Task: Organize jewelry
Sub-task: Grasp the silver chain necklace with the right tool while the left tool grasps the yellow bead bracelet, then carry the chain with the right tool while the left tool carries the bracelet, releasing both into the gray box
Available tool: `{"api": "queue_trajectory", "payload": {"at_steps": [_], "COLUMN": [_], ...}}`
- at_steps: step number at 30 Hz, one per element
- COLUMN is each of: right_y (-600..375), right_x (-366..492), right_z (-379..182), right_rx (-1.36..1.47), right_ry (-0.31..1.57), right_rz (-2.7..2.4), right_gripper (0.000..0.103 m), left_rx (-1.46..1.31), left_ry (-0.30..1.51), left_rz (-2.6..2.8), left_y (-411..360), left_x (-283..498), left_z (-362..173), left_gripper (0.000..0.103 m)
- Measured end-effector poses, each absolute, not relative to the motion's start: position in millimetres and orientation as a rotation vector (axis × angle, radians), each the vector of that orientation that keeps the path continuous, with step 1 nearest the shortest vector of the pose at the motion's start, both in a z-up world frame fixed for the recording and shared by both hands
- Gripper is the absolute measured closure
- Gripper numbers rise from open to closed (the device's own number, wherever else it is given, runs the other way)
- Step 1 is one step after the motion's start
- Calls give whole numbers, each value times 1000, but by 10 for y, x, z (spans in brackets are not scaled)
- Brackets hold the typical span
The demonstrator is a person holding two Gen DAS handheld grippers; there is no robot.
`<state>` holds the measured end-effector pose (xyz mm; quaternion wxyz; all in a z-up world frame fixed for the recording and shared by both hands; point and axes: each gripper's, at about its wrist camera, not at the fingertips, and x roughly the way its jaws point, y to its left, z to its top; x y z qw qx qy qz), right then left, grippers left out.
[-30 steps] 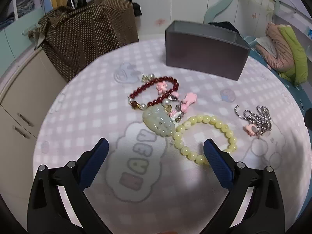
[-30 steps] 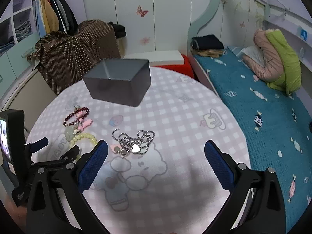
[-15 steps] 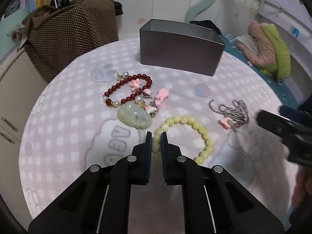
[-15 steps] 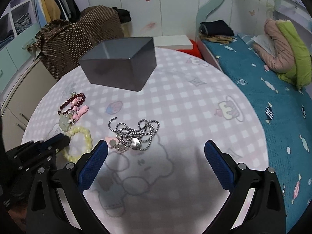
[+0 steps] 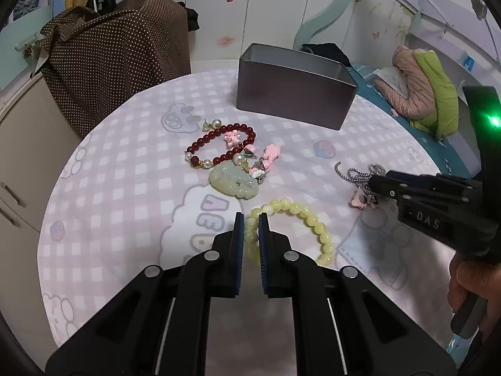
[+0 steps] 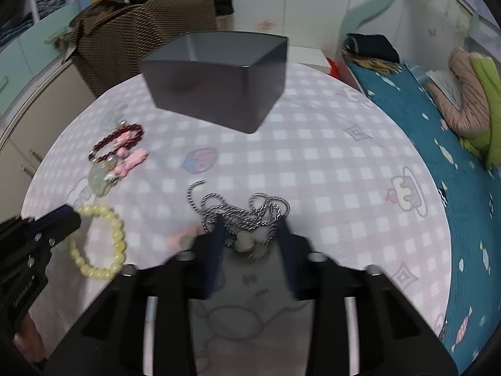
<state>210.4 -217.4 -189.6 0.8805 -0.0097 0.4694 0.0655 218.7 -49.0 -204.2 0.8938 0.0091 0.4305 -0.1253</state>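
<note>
Both claws closed since — bracelet [image 5: 291, 219], chain [image 6: 247, 211].

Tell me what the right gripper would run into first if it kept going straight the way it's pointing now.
The silver chain necklace. The right gripper points down at that tangle, its jaws just closing around it, and the checked tablecloth lies right beneath. The blur hides whether the pads already touch the chain.
</note>
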Motion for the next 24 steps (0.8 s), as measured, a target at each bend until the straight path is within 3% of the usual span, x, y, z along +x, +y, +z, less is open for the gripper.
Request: {"api": "queue_trajectory", "payload": {"at_steps": [4, 5, 13, 15, 17, 20, 22, 24], "right_y": [-2206, -2234, -2374, -2347, -2294, -2193, -2120, -2026], "right_x": [2044, 2039, 2026, 2026, 2050, 2112, 2142, 2132], "right_z": [-1896, -1888, -1757, -1765, -1777, -1822, -1883, -1913], "right_rx": [-15, 1, 80, 81, 47, -4, -65, -155], "right_ry": [976, 975, 968, 981, 980, 996, 1001, 980], "right_rz": [159, 163, 209, 223, 218, 227, 206, 174], "right_gripper": [90, 103, 103, 97, 75, 63, 63, 70], "left_rx": [14, 12, 12, 15, 17, 18, 18, 17], "left_ry": [886, 883, 858, 856, 859, 865, 866, 865], "left_rz": [-262, -262, -270, -270, -270, -270, -269, -266], "left_y": [-462, -452, -459, -460, -459, -461, -461, -456], "left_x": [2181, 2177, 2165, 2162, 2164, 2157, 2152, 2144], "left_z": [-2019, -2005, -1924, -1920, -1933, -1943, -1944, -1937], "left_gripper": [94, 94, 94, 94, 94, 94, 94, 94]}}
